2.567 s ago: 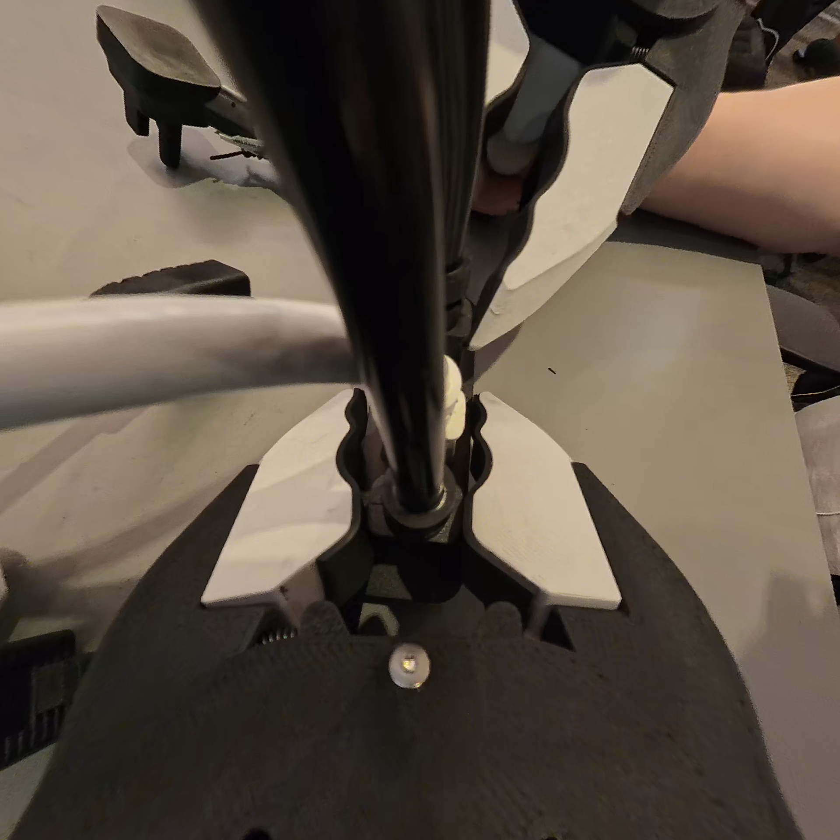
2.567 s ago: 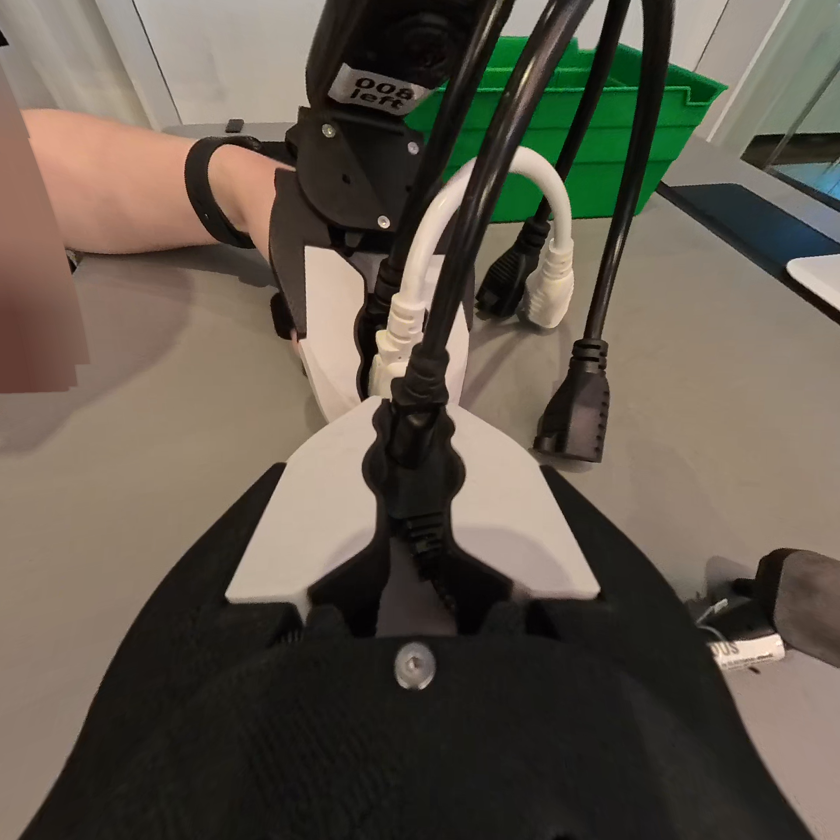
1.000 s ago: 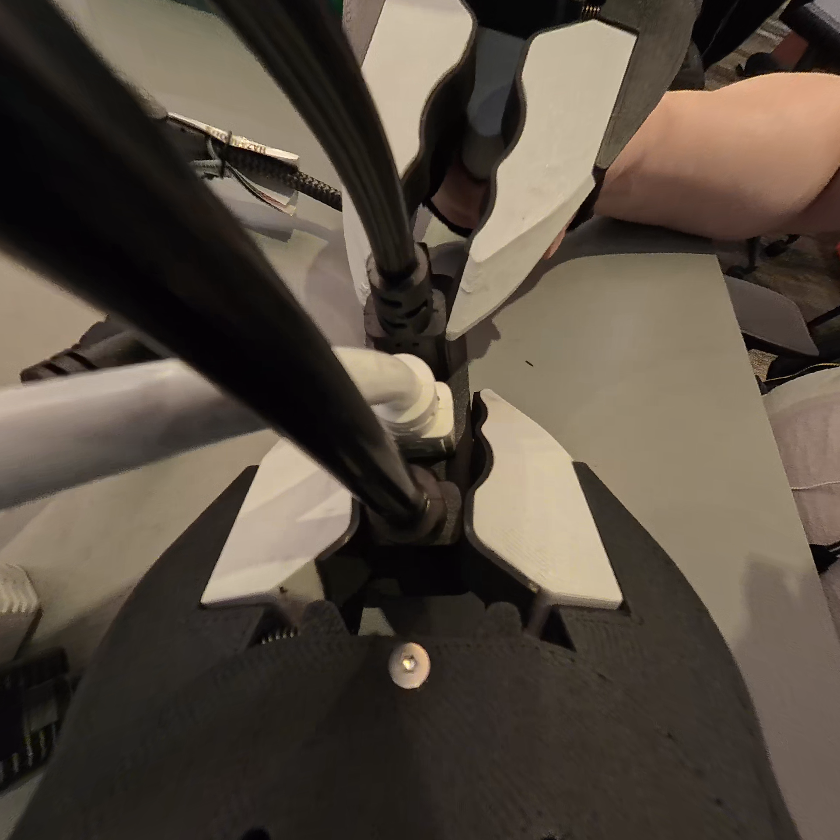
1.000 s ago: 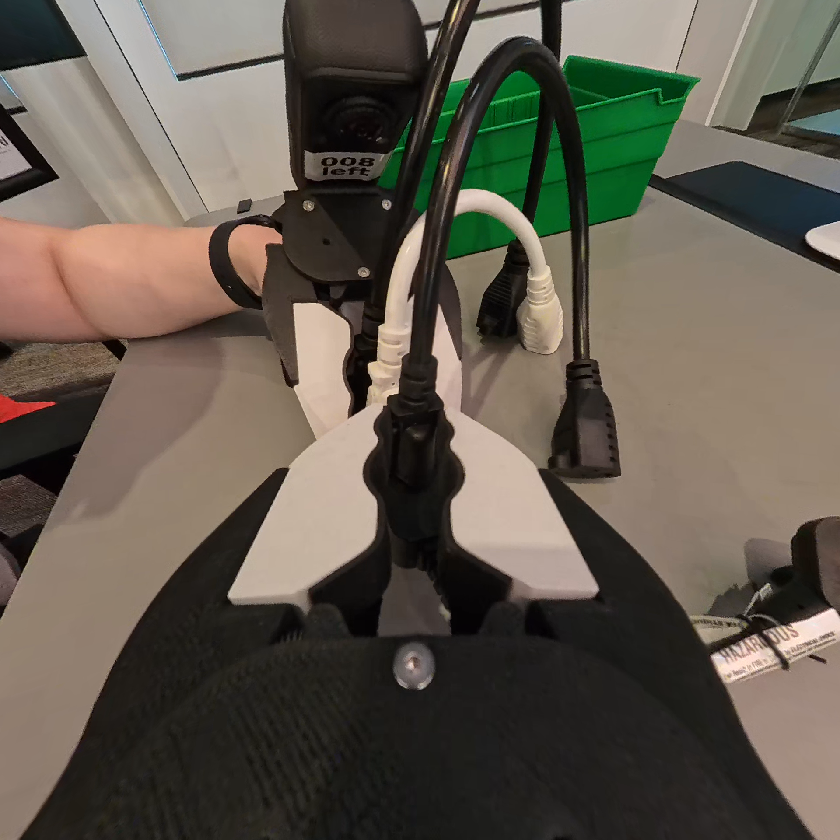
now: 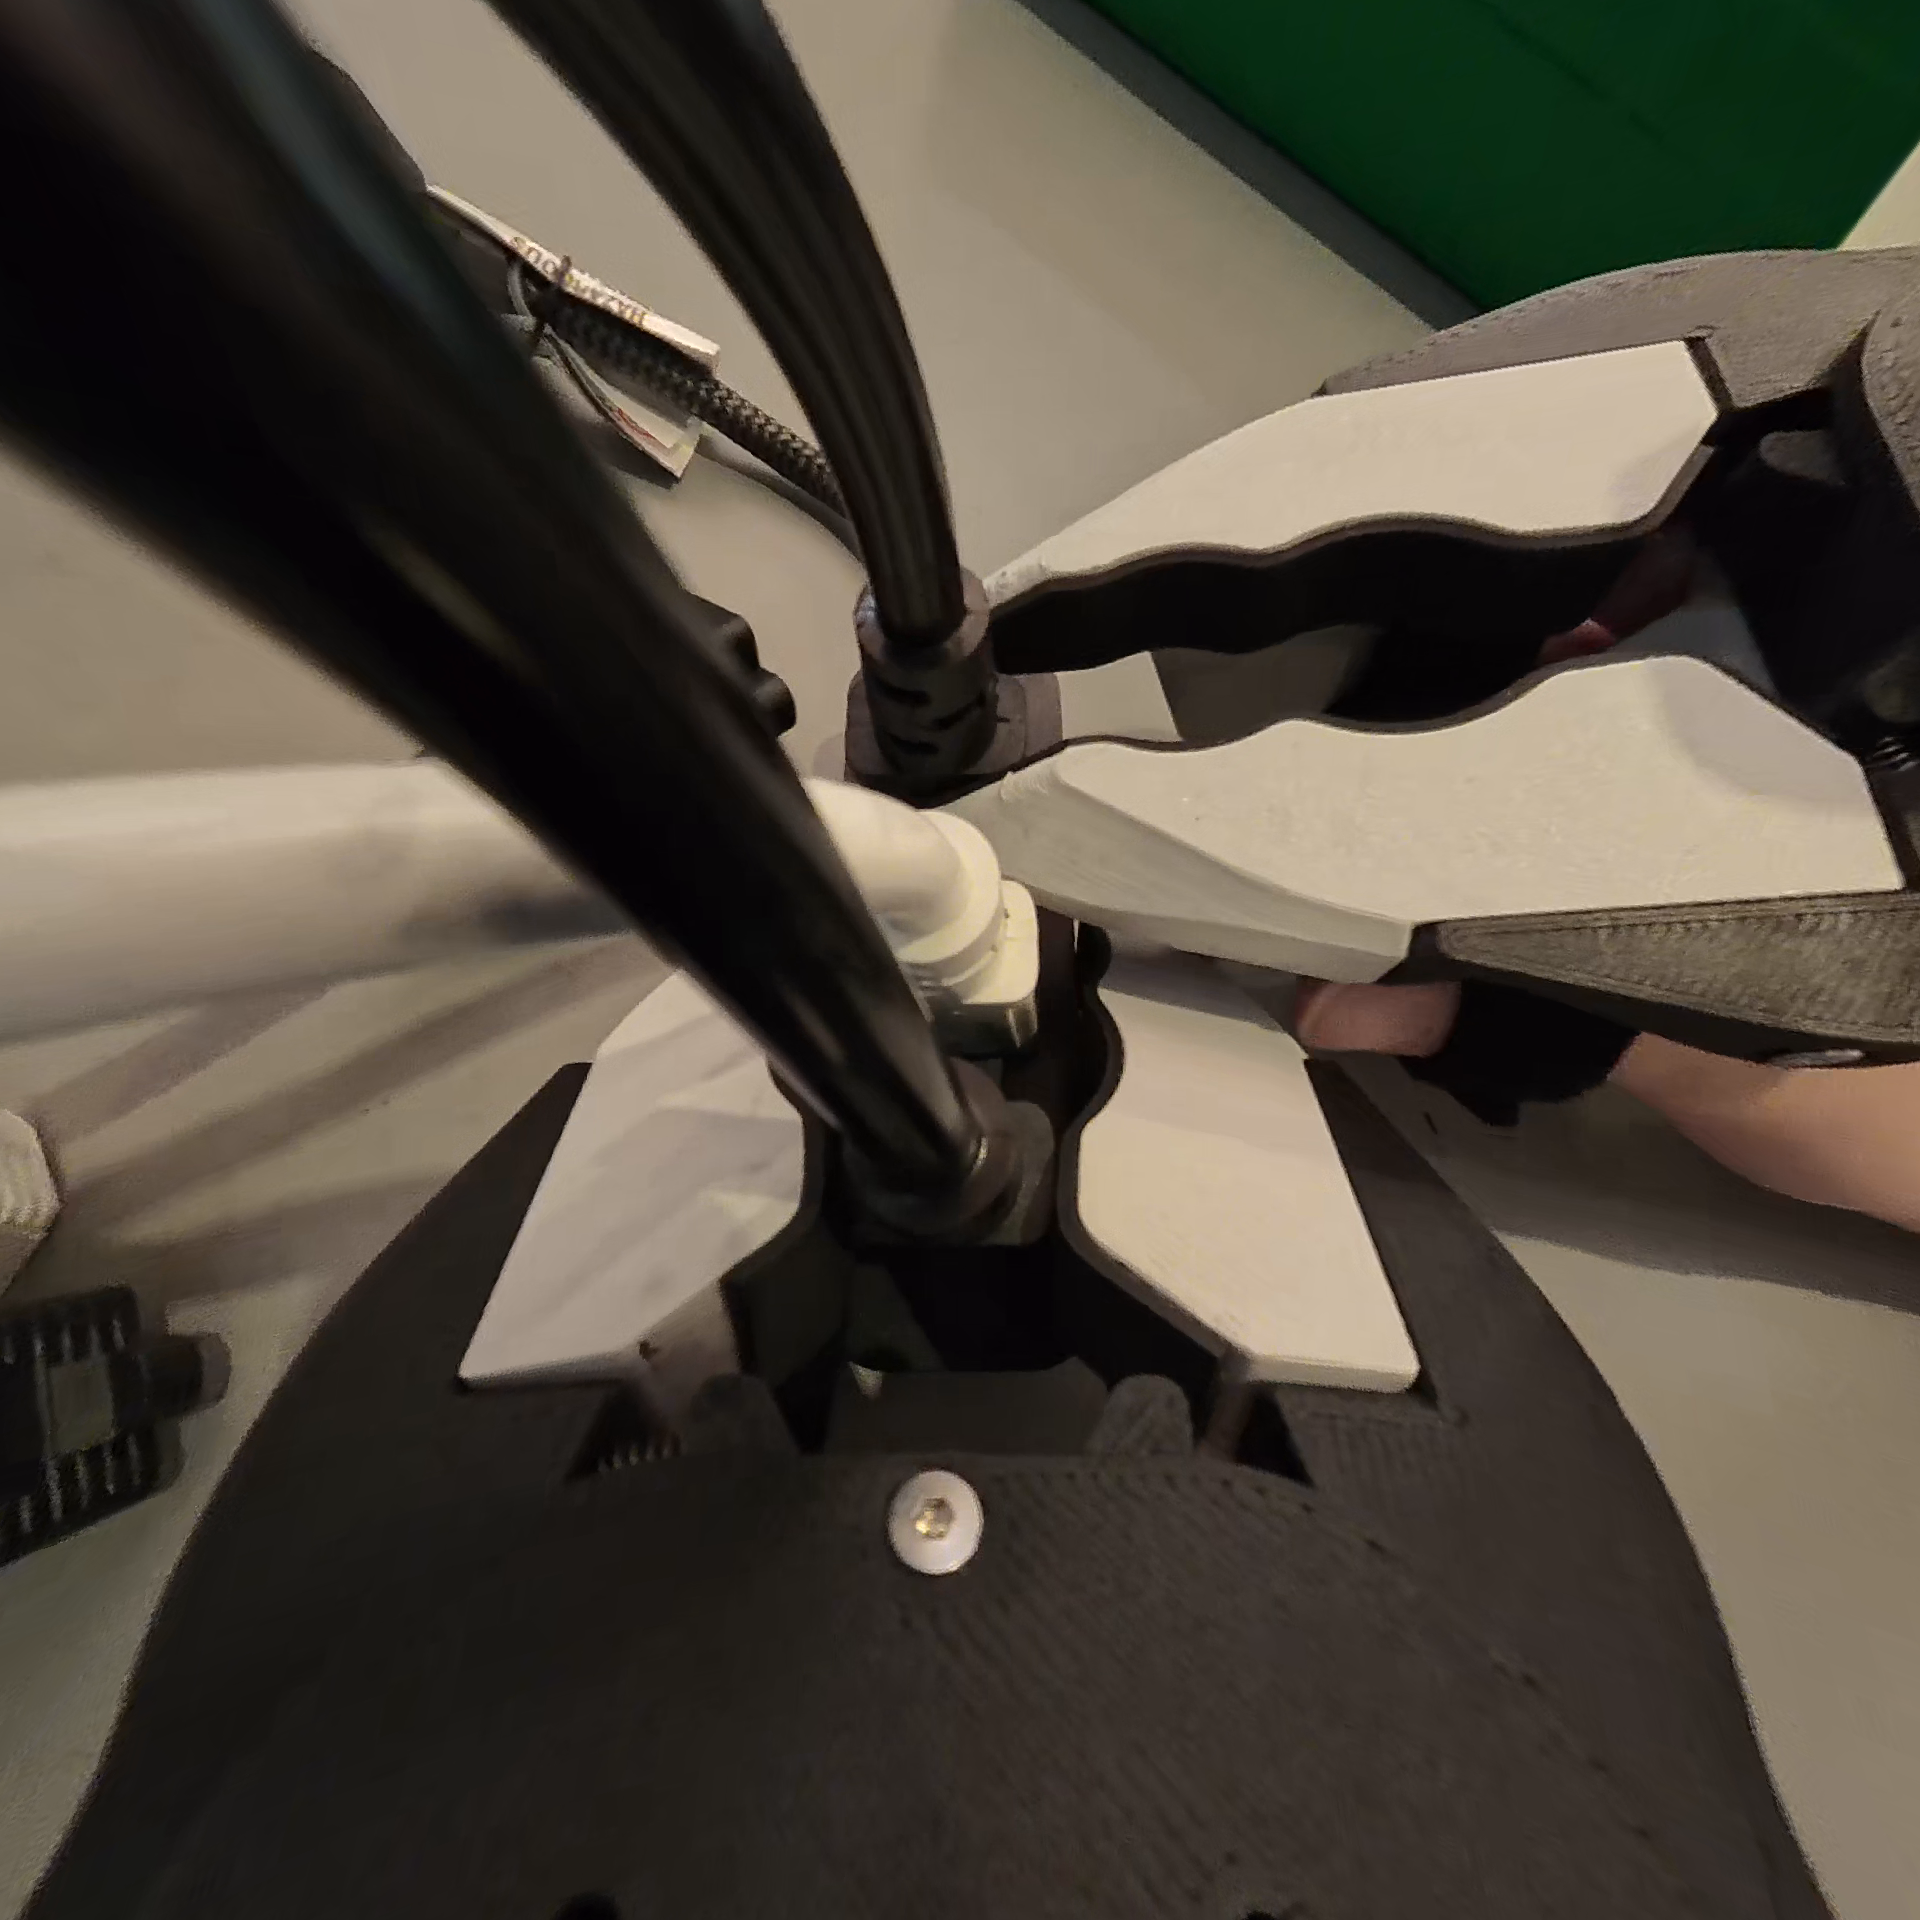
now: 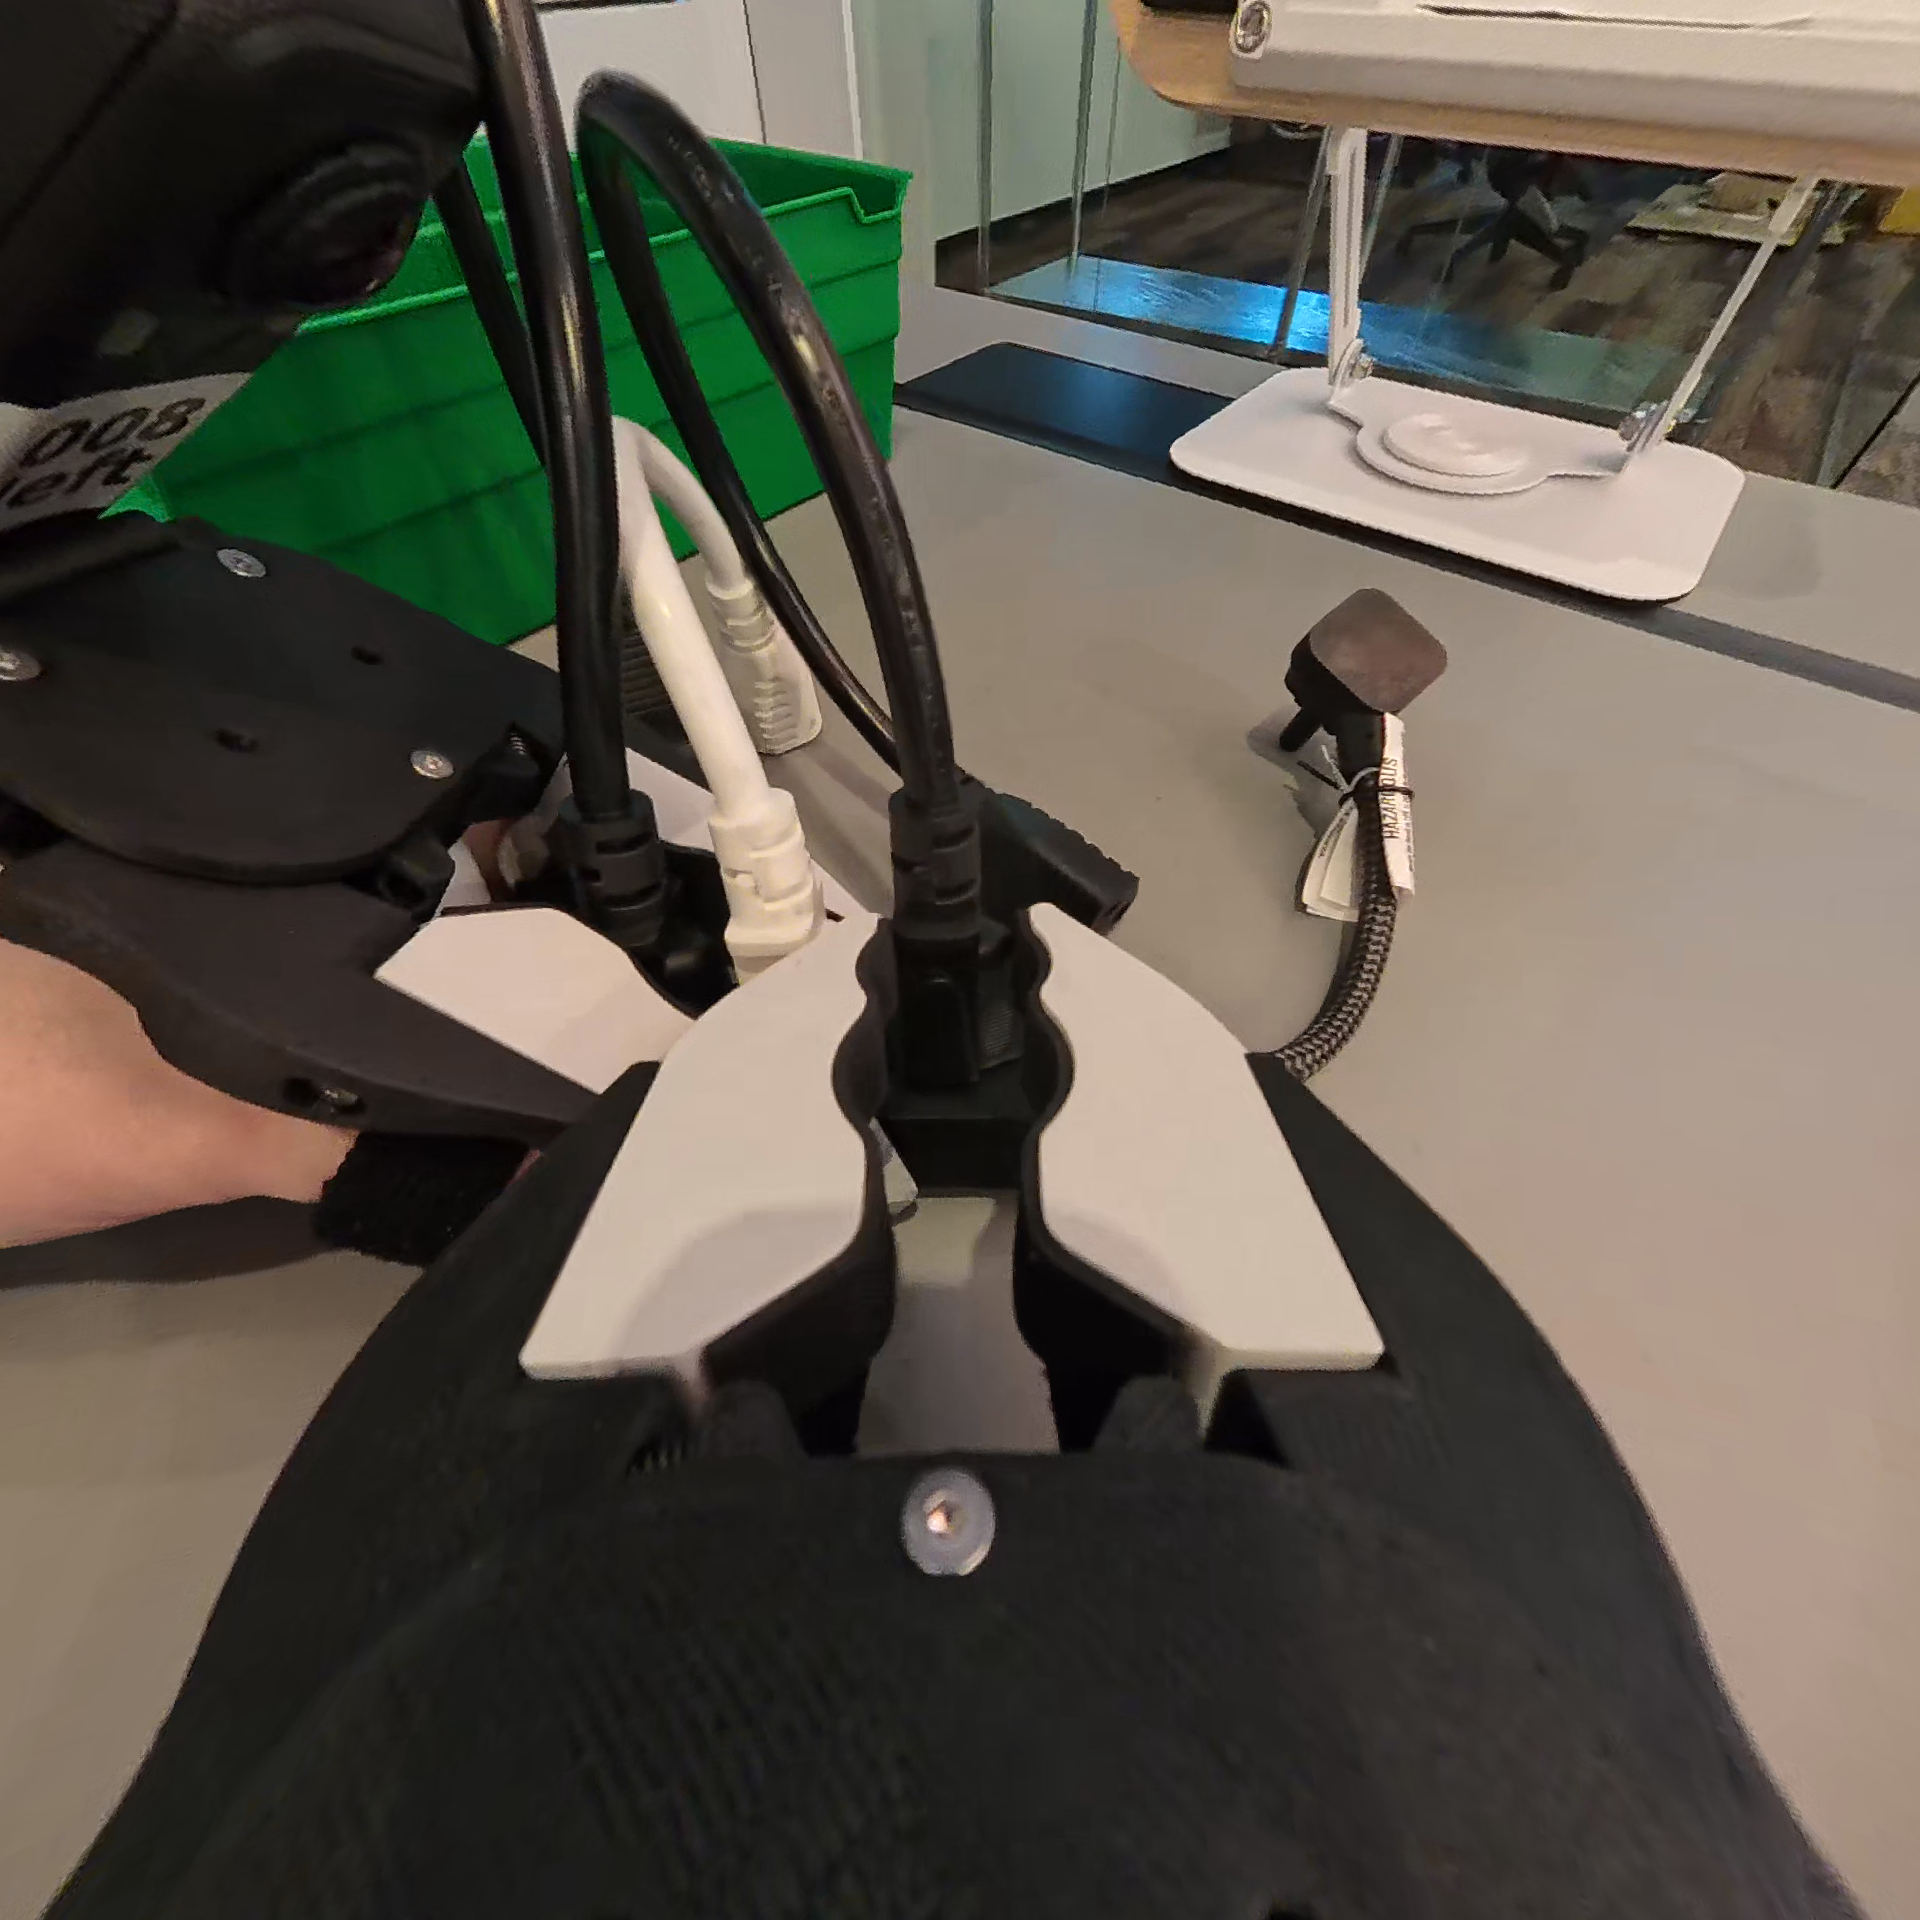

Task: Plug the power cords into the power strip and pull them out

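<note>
— Black is the plug in question? Where does it sit?

— Yes. The held black plug stands upright right between the fingers of the right gripper, its cord rising in an arch above them. The jaws are drawn in against its two sides, so that gripper is clamped on it.

— And the power strip?

— Mostly hidden. A pale surface under that plug, between the right fingers, looks like the power strip. Its braided cord runs off to the right over the grey table.

— What else is plugged in?

— A white plug just beside the held one, then the other black plug, all three upright in a row.

— The left gripper?

— The left gripper comes in from the opposite end of the row. Its fingers stand close on either side of the other black plug's base. In the left wrist view the thick black cord covers much of that spot, so I cannot tell whether they press on the plug, on the strip beneath, or on neither.

— How do the two grippers lie to each other?

— Nearly touching; the right gripper's lower finger lies just past the tip of the left gripper's right finger, with the white plug between the two grips.

— Anything behind?

— A green bin at the back of the table.
</note>
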